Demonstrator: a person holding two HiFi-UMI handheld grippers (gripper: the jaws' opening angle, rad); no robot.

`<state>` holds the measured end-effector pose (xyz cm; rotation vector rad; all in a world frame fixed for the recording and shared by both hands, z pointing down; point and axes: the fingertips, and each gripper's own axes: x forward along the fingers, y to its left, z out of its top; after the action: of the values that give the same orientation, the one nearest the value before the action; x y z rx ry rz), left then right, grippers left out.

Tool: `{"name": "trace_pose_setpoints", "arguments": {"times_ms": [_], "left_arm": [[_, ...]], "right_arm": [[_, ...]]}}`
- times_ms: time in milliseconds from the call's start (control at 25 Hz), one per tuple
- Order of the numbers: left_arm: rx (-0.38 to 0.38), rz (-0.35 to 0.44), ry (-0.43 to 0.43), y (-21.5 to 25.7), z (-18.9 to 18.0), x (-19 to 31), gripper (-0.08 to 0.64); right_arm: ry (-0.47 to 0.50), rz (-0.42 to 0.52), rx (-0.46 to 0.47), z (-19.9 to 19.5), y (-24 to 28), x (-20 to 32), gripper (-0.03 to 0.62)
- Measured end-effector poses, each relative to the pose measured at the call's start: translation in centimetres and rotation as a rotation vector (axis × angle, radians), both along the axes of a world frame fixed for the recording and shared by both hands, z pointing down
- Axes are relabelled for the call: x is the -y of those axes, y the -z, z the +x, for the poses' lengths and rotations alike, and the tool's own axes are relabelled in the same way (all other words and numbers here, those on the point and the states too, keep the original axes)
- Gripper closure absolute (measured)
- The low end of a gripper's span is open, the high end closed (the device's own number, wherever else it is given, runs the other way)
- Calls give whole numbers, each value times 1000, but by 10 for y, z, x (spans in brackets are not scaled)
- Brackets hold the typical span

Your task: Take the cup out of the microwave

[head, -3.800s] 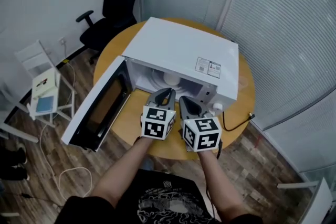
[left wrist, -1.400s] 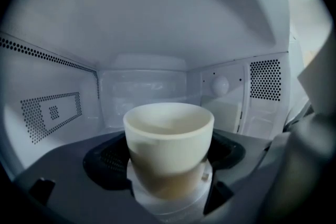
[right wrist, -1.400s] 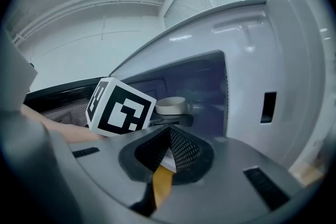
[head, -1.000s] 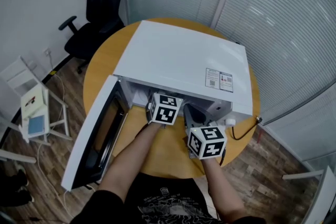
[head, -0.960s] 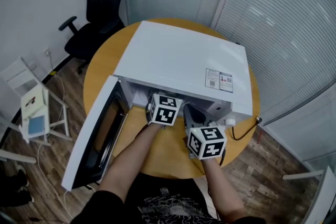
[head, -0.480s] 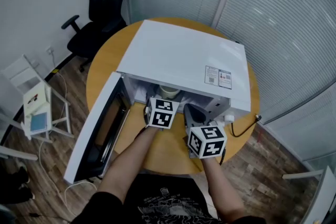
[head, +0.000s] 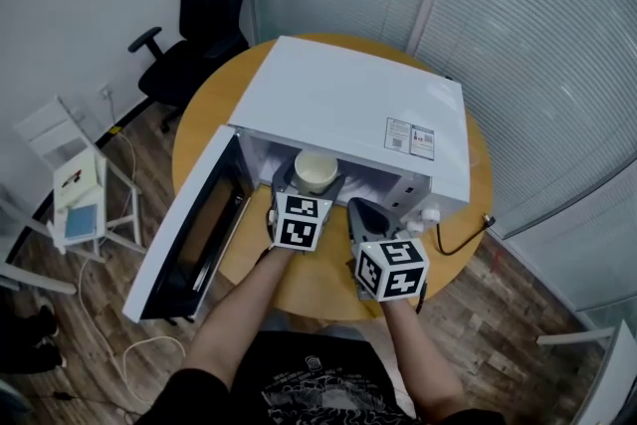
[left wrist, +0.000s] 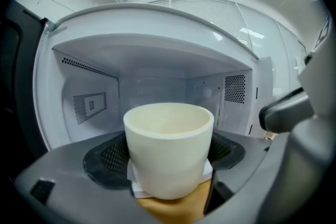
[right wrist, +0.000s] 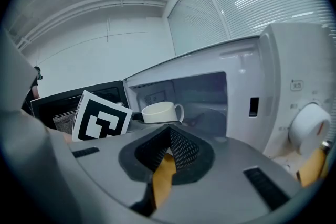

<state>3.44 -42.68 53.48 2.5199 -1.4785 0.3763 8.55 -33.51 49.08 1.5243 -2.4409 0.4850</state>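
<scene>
Head view, microwave (head: 348,100): it sits on the round table (head: 328,284), door (head: 189,219) swung out toward 8 o'clock, cavity open toward me.
Head view, cup (head: 316,171): cream, upright at the cavity's mouth; inside I see only plain cream wall.
Head view, left gripper (head: 313,186): its fingers reach to 12 o'clock and flank the cup.
Head view, right gripper (head: 364,207): at 4 o'clock of the left one, over the table, apart from the cup.
Left gripper view, cup: clamped between my two jaws, with the cavity behind it at 12 o'clock; its floor is out of sight below the rim.
Left gripper view, under the cup: a white patch at 6 o'clock; I cannot tell what it is.
Right gripper view, jaws: the tips meet with nothing between them.
Right gripper view, cup: small at 11 o'clock, handle (right wrist: 181,110) pointing to 3 o'clock, marker cube (right wrist: 102,117) just beside it at 9 o'clock; its base is hidden behind my gripper's body.
Right gripper view, knob (right wrist: 310,126): at 3 o'clock, blurred.
</scene>
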Motion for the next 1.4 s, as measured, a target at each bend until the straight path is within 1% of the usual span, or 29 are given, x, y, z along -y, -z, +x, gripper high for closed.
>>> {"name": "trace_pose_setpoints", "arguments": {"times_ms": [480,840,1160,1400], "left_arm": [[18,11,45,12,-4,-51,126],[24,-15,75,22,2,-86,126],[15,-16,85,49,-6,-107,126],[-3,-4,69,63,-20,-120,126]], "right_arm": [[64,22,5,-1,8,-30,577],[99,22,9,7,20,-46,577],[103,36,6,3,41,-55,577],[70,44,-10,-7,47,-60,577]]}}
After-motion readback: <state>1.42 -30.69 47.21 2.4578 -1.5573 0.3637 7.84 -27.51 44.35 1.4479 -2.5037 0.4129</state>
